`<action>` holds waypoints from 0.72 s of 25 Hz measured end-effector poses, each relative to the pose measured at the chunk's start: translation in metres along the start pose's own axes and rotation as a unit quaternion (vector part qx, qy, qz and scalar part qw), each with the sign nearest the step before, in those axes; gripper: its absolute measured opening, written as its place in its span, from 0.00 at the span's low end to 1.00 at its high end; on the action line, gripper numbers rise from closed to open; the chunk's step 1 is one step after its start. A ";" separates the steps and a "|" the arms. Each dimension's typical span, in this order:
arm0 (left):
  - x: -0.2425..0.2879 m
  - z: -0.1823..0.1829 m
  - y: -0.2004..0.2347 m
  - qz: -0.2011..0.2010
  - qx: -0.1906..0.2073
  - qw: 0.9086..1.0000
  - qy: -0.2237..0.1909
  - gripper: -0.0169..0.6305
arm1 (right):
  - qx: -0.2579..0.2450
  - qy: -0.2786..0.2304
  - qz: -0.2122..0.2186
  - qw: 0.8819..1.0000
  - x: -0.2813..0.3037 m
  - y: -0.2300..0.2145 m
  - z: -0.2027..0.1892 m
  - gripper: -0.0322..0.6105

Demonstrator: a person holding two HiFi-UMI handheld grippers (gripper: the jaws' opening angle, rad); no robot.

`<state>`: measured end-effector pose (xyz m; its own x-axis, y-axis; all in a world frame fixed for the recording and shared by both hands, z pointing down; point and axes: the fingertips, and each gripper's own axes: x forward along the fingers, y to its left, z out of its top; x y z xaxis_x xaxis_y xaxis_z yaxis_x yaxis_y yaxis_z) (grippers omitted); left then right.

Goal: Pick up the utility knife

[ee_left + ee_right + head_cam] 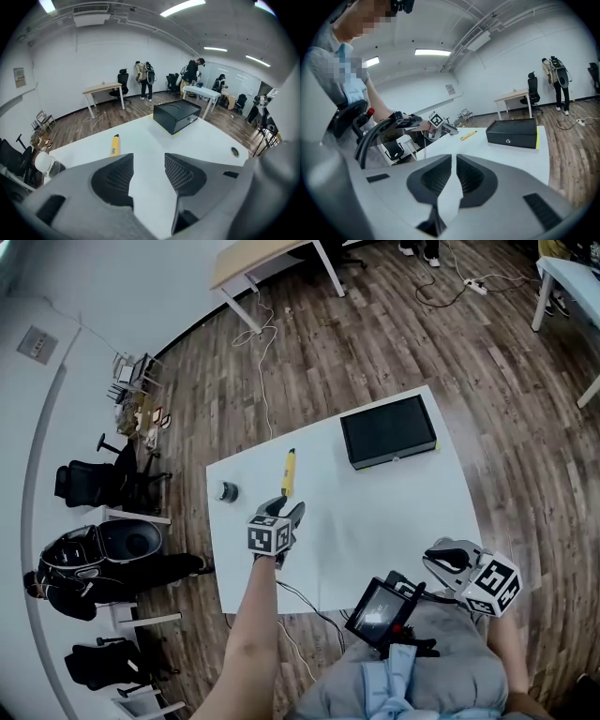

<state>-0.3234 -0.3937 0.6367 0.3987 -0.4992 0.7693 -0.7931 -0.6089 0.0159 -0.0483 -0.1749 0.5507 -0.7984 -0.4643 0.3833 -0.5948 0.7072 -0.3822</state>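
Hovering: left gripper is held above table near utility knife | fingers wide, empty | right gripper fingers are set nearly together, empty

A white table stands on a brown wood floor. Past the table, by the white wall, is a small wood desk. Black chairs sit left of the table. Long lights shine above the table.

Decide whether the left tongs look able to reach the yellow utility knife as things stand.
Probably yes. The left tongs hover open just short of the utility knife, which lies flat on the white table, and nothing stands between them.
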 end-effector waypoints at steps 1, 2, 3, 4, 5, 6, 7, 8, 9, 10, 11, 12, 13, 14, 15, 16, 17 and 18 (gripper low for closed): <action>0.004 0.000 0.005 0.005 0.000 1.000 0.002 0.32 | 0.001 0.000 -0.002 1.000 0.001 -0.001 -0.001 0.10; 0.007 -0.001 0.010 0.010 0.000 1.000 0.006 0.32 | 0.003 0.001 -0.003 1.000 0.002 -0.001 -0.001 0.10; 0.011 -0.003 0.014 0.017 0.001 1.000 0.012 0.32 | 0.004 0.003 -0.005 1.000 0.002 -0.002 -0.002 0.10; 0.015 -0.004 0.019 0.023 0.002 1.000 0.017 0.32 | 0.006 0.004 -0.007 1.000 0.002 -0.002 -0.003 0.10; 0.018 -0.005 0.024 0.029 0.002 0.999 0.021 0.32 | 0.008 0.005 -0.009 1.000 0.002 -0.003 -0.004 0.10; 0.022 -0.006 0.029 0.034 0.002 0.999 0.024 0.32 | 0.010 0.005 -0.010 1.000 0.003 -0.003 -0.005 0.10; 0.025 -0.006 0.033 0.037 0.000 0.999 0.026 0.32 | 0.013 0.005 -0.013 1.000 0.003 -0.004 -0.005 0.10; 0.028 -0.006 0.038 0.039 -0.003 0.999 0.027 0.32 | 0.015 0.005 -0.015 1.000 0.004 -0.004 -0.006 0.10; 0.031 -0.006 0.042 0.041 -0.005 0.999 0.028 0.32 | 0.017 0.006 -0.018 1.000 0.005 -0.004 -0.007 0.10; 0.034 -0.006 0.046 0.041 -0.008 0.999 0.029 0.32 | 0.020 0.007 -0.020 1.000 0.006 -0.004 -0.008 0.10; 0.038 -0.007 0.050 0.042 -0.009 0.999 0.031 0.32 | 0.022 0.008 -0.021 1.000 0.007 -0.004 -0.009 0.10; 0.041 -0.007 0.053 0.043 -0.010 0.999 0.033 0.32 | 0.025 0.008 -0.022 0.999 0.007 -0.005 -0.011 0.10; 0.045 -0.008 0.055 0.044 -0.010 0.998 0.035 0.32 | 0.027 0.009 -0.022 0.999 0.008 -0.005 -0.014 0.10; 0.049 -0.009 0.057 0.045 -0.010 0.998 0.038 0.32 | 0.030 0.009 -0.023 0.999 0.008 -0.006 -0.017 0.10; 0.054 -0.010 0.059 0.047 -0.011 0.998 0.041 0.32 | 0.034 0.010 -0.023 0.999 0.008 -0.007 -0.021 0.10; 0.058 -0.011 0.061 0.048 -0.012 0.998 0.045 0.32 | 0.038 0.011 -0.024 0.999 0.007 -0.007 -0.025 0.10; 0.062 -0.012 0.063 0.049 -0.013 0.998 0.049 0.32 | 0.043 0.012 -0.025 0.999 0.007 -0.008 -0.028 0.10; 0.066 -0.013 0.066 0.049 -0.013 0.997 0.053 0.32 | 0.047 0.013 -0.026 0.998 0.008 -0.008 -0.030 0.10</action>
<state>-0.3555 -0.4589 0.6971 0.2696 -0.4868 0.8309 -0.8379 -0.5437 -0.0467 -0.0470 -0.1683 0.5816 -0.7642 -0.4841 0.4262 -0.6426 0.6285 -0.4383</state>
